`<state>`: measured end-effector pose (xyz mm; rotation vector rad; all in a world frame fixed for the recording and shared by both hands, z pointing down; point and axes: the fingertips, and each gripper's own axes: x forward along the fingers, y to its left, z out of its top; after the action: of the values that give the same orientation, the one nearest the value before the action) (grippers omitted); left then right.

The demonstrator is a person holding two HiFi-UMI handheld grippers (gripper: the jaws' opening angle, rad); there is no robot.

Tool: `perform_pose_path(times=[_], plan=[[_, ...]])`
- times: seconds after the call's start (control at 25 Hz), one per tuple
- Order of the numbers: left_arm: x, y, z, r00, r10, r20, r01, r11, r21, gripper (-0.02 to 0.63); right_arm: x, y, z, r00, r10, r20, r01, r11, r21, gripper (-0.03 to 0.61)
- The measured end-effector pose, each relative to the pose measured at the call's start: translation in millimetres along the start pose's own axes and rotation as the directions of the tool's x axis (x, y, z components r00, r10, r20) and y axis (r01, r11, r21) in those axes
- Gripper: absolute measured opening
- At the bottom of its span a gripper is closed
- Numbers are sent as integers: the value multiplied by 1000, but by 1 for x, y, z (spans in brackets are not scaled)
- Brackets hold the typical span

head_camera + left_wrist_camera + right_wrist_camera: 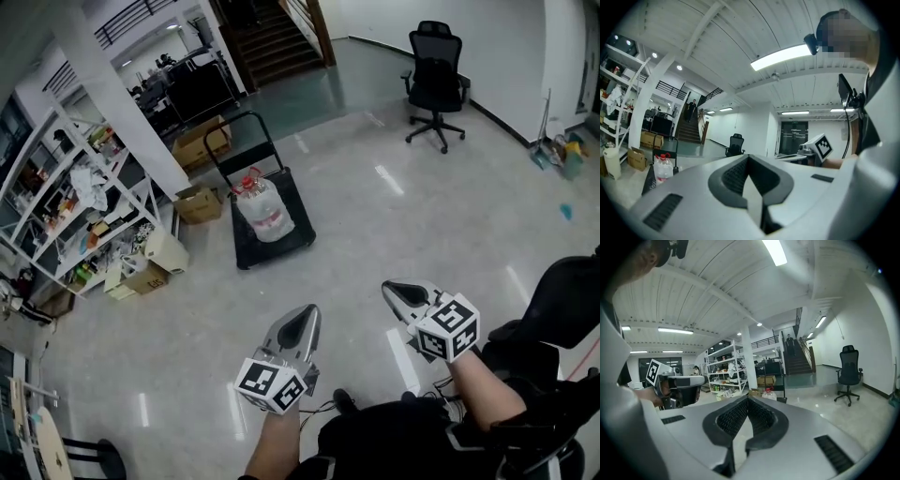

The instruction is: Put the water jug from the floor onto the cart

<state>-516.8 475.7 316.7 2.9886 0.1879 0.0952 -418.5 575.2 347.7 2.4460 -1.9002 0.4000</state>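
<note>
The jug (262, 211) is clear plastic with a red cap and a red label band. It stands upright on the black deck of the cart (277, 251), close to the handle end. Both grippers are well apart from it, nearer the person: the left gripper (304, 315) and the right gripper (393, 290) each have jaws pressed together with nothing between them. Bare floor (356, 225) lies between them and the cart. Boxes (199, 203) and a shelf (66, 202) stand left of the cart, and a chair (436, 84) stands far right.
</note>
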Motion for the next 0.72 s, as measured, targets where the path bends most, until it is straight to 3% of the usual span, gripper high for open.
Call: perform_pose_path(times=[0.24, 0.72], plan=[[-9, -63, -17, 998, 44, -47, -45, 999, -3, -3, -56, -15, -6, 999, 18, 27, -18, 1000, -18, 2], [-59, -54, -1, 999, 29, -18, -28, 999, 40, -3, -55, 33, 10, 997, -21, 73, 22, 1000, -10, 2]])
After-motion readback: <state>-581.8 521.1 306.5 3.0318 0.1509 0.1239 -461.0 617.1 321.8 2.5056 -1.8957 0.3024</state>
